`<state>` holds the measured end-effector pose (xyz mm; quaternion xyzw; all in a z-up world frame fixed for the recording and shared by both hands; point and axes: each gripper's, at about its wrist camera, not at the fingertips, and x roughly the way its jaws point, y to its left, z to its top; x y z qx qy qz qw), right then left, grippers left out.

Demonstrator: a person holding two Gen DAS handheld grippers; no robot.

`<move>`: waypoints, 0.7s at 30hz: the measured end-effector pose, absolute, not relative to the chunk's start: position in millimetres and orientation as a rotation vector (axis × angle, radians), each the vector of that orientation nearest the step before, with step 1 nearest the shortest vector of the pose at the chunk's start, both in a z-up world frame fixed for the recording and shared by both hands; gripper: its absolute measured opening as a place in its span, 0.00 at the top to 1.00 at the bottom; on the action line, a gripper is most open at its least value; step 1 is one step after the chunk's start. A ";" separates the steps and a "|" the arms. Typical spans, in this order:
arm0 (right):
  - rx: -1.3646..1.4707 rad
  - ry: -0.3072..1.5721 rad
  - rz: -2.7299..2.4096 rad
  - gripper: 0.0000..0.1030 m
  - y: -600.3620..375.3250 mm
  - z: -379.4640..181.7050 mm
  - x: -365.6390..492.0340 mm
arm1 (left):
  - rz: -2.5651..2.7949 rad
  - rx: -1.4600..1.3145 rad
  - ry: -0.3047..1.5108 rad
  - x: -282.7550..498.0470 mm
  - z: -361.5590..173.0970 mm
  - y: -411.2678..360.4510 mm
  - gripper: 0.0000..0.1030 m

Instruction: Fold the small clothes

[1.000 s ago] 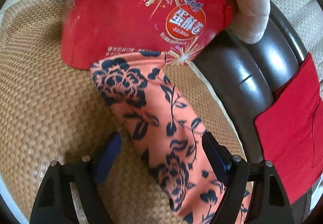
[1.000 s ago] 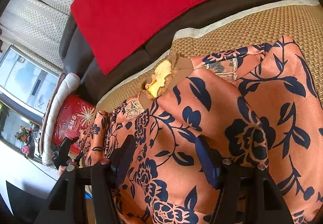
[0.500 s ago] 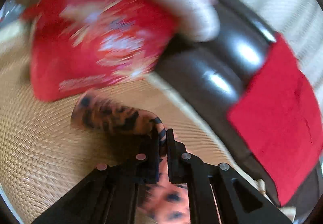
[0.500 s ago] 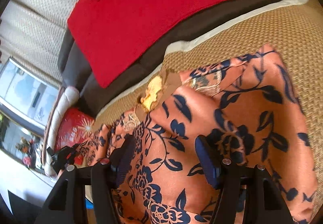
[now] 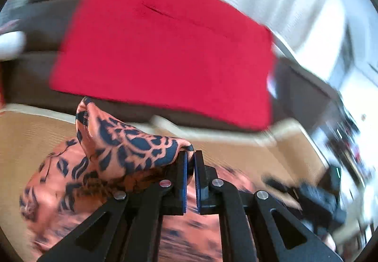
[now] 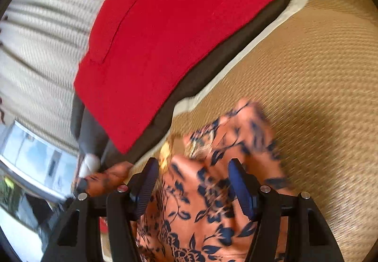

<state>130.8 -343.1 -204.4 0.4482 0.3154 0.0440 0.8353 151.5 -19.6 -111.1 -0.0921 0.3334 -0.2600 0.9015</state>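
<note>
No containers anywhere here, so on to materials. Left gripper (image 5: 191, 162) has its jaws pinched together on a fold of the orange floral garment (image 5: 122, 144), lifting that bit off the woven straw mat (image 5: 30, 134); the rest lies crumpled on the mat, smooth and thin. Behind it, a flat red cloth (image 5: 165, 49) drapes over the dark sofa back (image 5: 37, 68). Right gripper (image 6: 193, 188) has its jaws apart, straddling the garment without pressing it.
</note>
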 end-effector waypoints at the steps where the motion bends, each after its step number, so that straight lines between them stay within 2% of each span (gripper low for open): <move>1: 0.963 0.655 0.080 0.36 -350.5 -203.7 128.4 | -0.579 -0.159 0.721 146.3 -114.7 -39.7 0.92; 2: 0.976 0.643 0.067 0.34 -358.0 -203.0 126.2 | -0.616 -0.127 0.740 140.4 -115.4 -54.7 0.90; 3: 0.989 0.631 0.057 0.29 -366.6 -202.1 124.9 | -0.637 -0.098 0.734 132.2 -112.6 -63.8 0.84; 5: 1.009 0.614 0.040 0.26 -379.2 -200.3 121.3 | -0.610 -0.077 0.685 124.2 -102.3 -59.5 0.55; 6: 1.012 0.611 0.044 0.26 -383.0 -199.3 120.4 | -0.578 -0.082 0.651 122.0 -95.4 -51.5 0.32; 7: 1.008 0.617 0.052 0.26 -384.2 -198.0 120.5 | -0.528 -0.100 0.610 118.9 -88.7 -36.9 0.23; 10: 0.982 0.653 0.096 0.26 -375.0 -195.9 125.9 | -0.380 -0.189 0.570 133.6 -84.5 21.2 0.23; 15: 0.870 0.741 0.128 0.26 -340.0 -193.8 142.9 | -0.126 -0.297 0.674 162.4 -129.1 105.7 0.23; 21: 0.748 0.687 0.040 0.26 -316.9 -181.1 148.1 | 0.076 -0.139 0.780 181.4 -176.6 137.5 0.23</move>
